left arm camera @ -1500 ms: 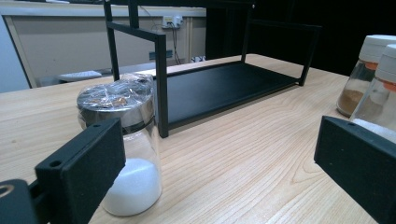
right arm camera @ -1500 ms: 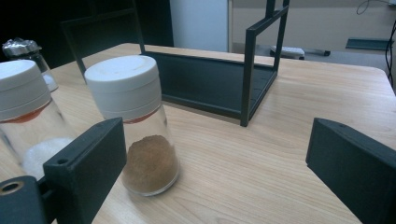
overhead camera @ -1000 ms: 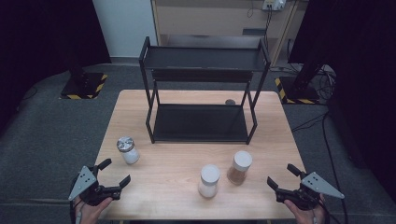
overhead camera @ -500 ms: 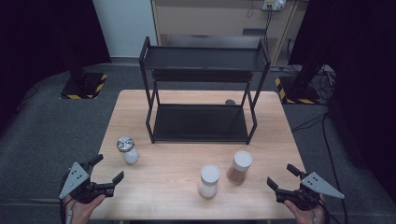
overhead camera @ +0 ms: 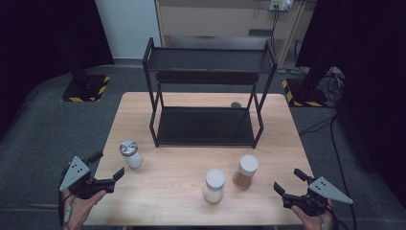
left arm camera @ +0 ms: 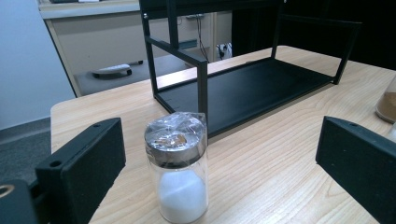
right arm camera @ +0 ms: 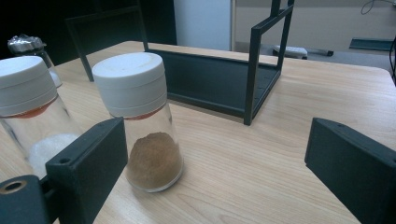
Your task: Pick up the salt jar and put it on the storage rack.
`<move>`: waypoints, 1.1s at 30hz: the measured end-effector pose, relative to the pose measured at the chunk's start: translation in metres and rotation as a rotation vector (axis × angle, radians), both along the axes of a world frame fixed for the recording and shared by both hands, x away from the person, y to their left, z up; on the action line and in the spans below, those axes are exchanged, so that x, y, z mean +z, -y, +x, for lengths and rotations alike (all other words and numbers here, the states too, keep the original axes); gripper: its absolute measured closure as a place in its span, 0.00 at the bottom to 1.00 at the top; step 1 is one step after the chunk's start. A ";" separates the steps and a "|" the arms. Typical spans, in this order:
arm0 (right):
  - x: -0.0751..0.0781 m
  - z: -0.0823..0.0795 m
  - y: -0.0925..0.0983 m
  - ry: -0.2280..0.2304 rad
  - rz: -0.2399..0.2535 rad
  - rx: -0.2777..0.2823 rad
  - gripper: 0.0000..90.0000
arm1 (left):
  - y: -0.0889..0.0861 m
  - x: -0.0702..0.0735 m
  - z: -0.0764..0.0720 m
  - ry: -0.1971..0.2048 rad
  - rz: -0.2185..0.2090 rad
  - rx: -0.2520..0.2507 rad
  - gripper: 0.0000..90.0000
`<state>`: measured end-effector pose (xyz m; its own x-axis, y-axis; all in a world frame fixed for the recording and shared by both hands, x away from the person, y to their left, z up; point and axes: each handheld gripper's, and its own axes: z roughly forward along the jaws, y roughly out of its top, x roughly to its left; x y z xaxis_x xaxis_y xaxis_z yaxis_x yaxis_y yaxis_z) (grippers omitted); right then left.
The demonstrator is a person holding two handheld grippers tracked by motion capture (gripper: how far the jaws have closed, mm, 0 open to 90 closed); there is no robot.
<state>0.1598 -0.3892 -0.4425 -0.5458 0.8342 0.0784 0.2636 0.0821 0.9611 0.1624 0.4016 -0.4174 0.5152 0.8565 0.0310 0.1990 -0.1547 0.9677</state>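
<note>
A silver-capped jar (left arm camera: 177, 164) of white powder stands upright near the left front corner of the wooden worktop (overhead camera: 172, 187), directly ahead of the left tool (overhead camera: 106, 166), whose jaws gape wide on either side of it without touching. The left tool hangs over the worktop's left edge, with bare wood between it and the jar. A jar of brown powder (right arm camera: 144, 122) with a white cap stands upright toward the right front, just ahead of the right tool (overhead camera: 288, 181), whose jaws are likewise spread wide and hold nothing; that tool sits at the front right corner of the worktop. Close beside the brown jar, toward the front edge, stands a second white-capped jar (overhead camera: 214, 185) with white contents, the two near each other but apart. Behind all three, a black two-tier metal rack (overhead camera: 206, 125) takes up the middle and rear of the worktop, its lower shelf open toward the jars and its front posts standing at either side. A small dark disc (overhead camera: 235, 104) lies on the wood behind the rack.
</note>
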 end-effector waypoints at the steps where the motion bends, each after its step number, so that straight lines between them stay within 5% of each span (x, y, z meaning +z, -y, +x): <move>1: 0.000 0.000 0.000 -0.001 0.001 0.000 0.07 | 0.000 0.000 0.002 -0.003 0.002 0.002 0.00; 15: 0.000 0.000 0.000 0.000 -0.001 0.002 0.07 | -0.002 0.002 0.037 -0.085 0.000 0.013 0.00; 33: 0.000 0.000 0.001 -0.002 0.001 0.001 0.07 | 0.012 -0.011 0.075 -0.119 0.022 0.028 0.03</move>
<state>0.1598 -0.3898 -0.4427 -0.5464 0.8337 0.0805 0.2653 0.0811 0.9608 0.2377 0.3899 -0.4288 0.4918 0.8706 -0.0100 0.3172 -0.1684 0.9333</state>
